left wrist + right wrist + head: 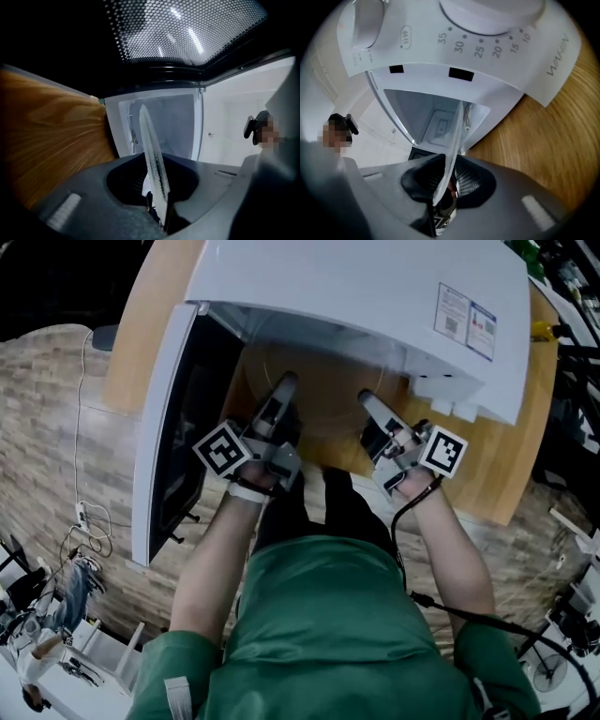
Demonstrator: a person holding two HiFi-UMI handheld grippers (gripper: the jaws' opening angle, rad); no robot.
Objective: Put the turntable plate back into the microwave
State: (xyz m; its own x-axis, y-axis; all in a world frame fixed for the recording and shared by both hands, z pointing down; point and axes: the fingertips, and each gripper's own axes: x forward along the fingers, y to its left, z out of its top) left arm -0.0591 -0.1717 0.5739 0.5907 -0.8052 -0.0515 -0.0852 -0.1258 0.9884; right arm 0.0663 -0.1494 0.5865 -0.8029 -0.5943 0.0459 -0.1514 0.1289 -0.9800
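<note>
- Two grips share one load. The left gripper and the right gripper pinch opposite sides of the clear round glass turntable plate. That splits the weight, so the disc cannot tip off a single hold.
- In the left gripper view the jaws are clamped on the plate's rim. The glass runs edge-on out of them toward the open cavity.
- In the right gripper view the jaws are likewise closed on the rim, and the thin edge rises from between the ribbed pads.
- The plate is held flat at the mouth of the white microwave, above the wooden table. By my reading it is not yet seated on the cavity floor.
- The dark-windowed door stands swung wide to the left, which leaves the opening free for both arms at once.
- Both grippers point level into the opening. This is probably because the cavity is low, so the plate has to slide in flat rather than tilted.
- The right gripper works close beside the control panel and its timer dial, so that side looks tighter.
- The next move calls for carrying the plate further in, centring it over the floor, and lowering it evenly.
- The glass is smooth and brittle. An uneven release or a knock on the frame could crack it or leave it off-centre.
</note>
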